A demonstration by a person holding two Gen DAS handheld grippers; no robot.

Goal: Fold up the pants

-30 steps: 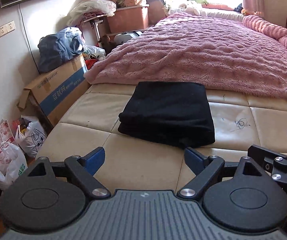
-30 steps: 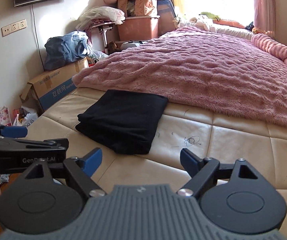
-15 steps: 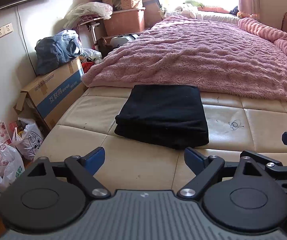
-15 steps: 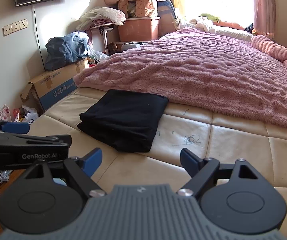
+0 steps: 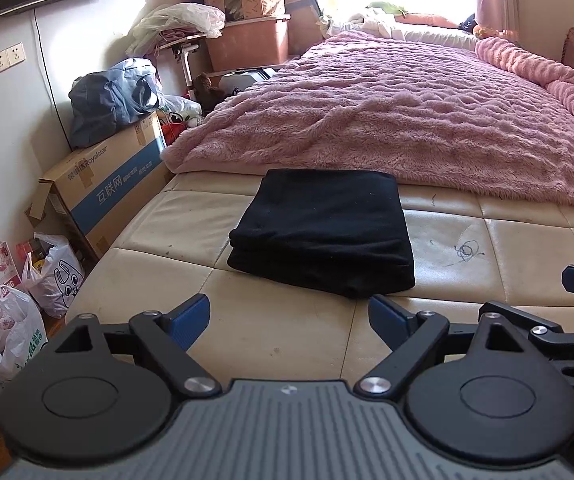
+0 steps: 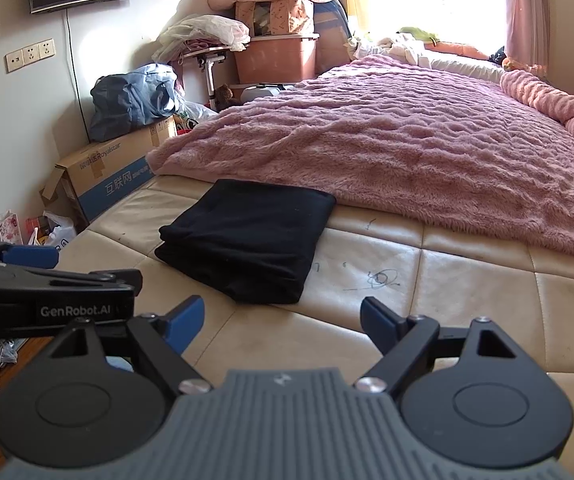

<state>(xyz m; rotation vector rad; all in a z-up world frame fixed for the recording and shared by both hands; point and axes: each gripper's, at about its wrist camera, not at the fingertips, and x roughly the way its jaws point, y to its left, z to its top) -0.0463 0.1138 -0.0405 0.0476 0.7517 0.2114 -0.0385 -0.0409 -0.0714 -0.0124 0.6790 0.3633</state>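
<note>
The folded black pants [image 5: 323,232] lie on the cream mattress [image 5: 191,224] just before the pink blanket [image 5: 407,120], with the left tool [image 5: 289,318] and right tool [image 6: 282,320] both spread wide, empty, held apart from them.

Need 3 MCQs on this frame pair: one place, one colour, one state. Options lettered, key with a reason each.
1. Where do the pants lie?
A. on the bare cream mattress, just short of the pink blanket
B. on the cardboard box
C. on the floor

2. What colour are the pants?
A. pink
B. black
C. blue

3. What state is the left gripper in?
A. shut on the pants
B. shut, empty
C. open, holding nothing

Key: 1 A, cream panels show around them; 2 B, dark in both views; 3 C, its blue fingers stand wide apart, short of the cloth.
</note>
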